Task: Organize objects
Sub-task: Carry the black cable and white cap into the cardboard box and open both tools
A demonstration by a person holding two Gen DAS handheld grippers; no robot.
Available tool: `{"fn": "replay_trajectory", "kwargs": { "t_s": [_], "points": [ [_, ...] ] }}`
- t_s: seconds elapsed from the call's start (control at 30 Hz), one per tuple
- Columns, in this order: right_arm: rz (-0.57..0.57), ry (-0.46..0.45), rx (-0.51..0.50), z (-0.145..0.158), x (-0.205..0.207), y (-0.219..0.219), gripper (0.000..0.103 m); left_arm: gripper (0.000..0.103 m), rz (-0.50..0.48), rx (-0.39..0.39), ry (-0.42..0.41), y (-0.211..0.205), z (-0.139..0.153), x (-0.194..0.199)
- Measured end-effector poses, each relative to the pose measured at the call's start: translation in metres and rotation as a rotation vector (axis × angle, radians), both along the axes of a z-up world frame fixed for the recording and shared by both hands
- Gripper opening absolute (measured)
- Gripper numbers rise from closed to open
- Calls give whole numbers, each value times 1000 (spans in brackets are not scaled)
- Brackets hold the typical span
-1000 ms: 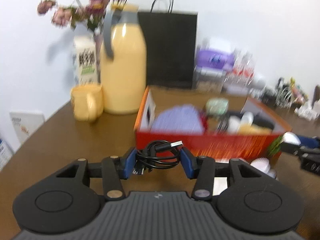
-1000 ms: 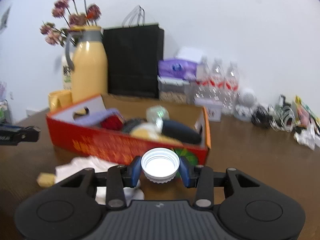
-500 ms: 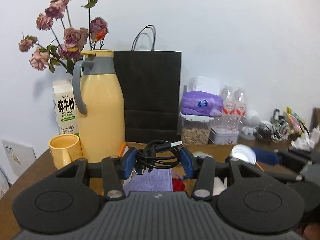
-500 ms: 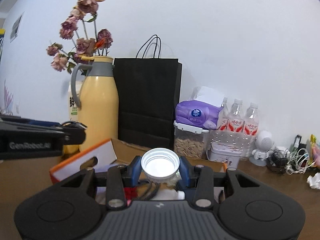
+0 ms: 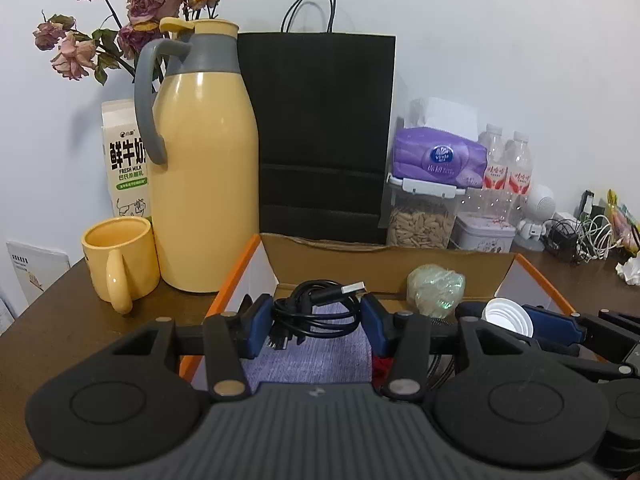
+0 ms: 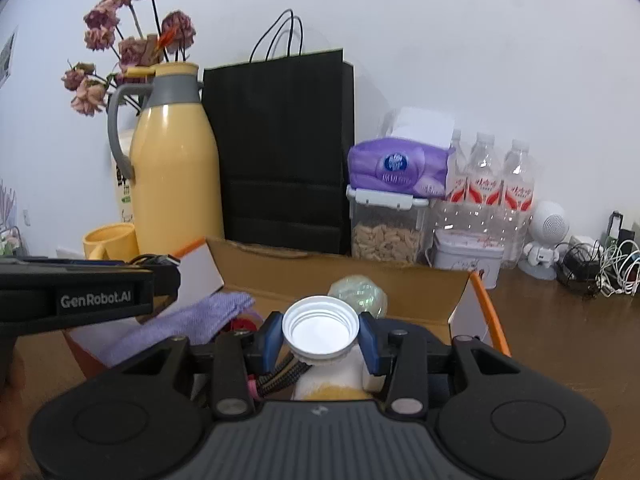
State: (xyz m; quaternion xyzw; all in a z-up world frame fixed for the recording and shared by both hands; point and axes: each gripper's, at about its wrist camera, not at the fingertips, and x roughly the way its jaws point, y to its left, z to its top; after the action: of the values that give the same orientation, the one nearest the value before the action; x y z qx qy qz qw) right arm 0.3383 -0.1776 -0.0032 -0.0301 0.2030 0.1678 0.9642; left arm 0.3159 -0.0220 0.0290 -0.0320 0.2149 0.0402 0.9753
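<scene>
Coiled black USB cable [image 5: 316, 312] pinched between the blue pads of the left gripper [image 5: 316, 322], metal plug end sticking out toward upper right; held above the open orange-edged cardboard box [image 5: 384, 264], over its left half. White ribbed plastic bottle cap [image 6: 320, 330] clamped open side up between the blue pads of the right gripper [image 6: 320, 336], above the box's middle. Seen also from the left wrist view, just right of the cable.

Inside the box: folded lavender knit cloth [image 5: 308, 356] along the left side under the cable; crumpled greenish clear plastic ball [image 5: 436, 290] near the back wall; braided dark cord [image 6: 280, 376] and a white-and-yellow soft item [image 6: 332, 380] beneath the cap, not identifiable further.

Box on a dark brown wooden table [image 5: 80, 320]. Behind its back-left corner: tall yellow thermos jug with grey handle [image 5: 200, 168], yellow mug [image 5: 120, 264] to its left, white milk carton [image 5: 126, 160] and dried pink roses [image 5: 140, 4] behind. Black paper shopping bag [image 5: 324, 136] upright against the wall behind the box. Toward the back right edge: clear lidded container of seeds [image 5: 420, 220] with purple tissue pack [image 5: 438, 158] on top, water bottles [image 6: 496, 180], white round figure [image 6: 546, 240], tangle of cables [image 6: 600, 264].
</scene>
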Motion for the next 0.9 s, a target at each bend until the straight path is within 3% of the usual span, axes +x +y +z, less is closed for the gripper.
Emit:
{"fn": "replay_trajectory", "kwargs": {
  "t_s": [0.1,0.17,0.23,0.27,0.3,0.33,0.5,0.9],
  "points": [
    [-1,3,-1,-1,-1,0,39,50,-2,15,4,-2,-1,0],
    [0,5,-4,-1,-1,-1,39,58,-1,31,4,-3,-1,-1],
    [-5,12,-5,-2,0,-3,45,89,8,39,-11,-2,0,-3],
    [-10,19,-6,-2,1,-5,50,96,18,40,-21,-1,1,-4],
    [-17,22,-6,-2,1,-6,66,102,27,41,-35,0,2,-5],
    [-26,20,-7,-2,1,-7,81,103,29,39,-43,1,4,-6],
    [-45,18,-18,-2,2,-7,103,103,40,29,-30,4,3,-3],
    [-40,19,-9,3,-2,-7,103,103,44,25,-24,4,3,-5]
  ]
}}
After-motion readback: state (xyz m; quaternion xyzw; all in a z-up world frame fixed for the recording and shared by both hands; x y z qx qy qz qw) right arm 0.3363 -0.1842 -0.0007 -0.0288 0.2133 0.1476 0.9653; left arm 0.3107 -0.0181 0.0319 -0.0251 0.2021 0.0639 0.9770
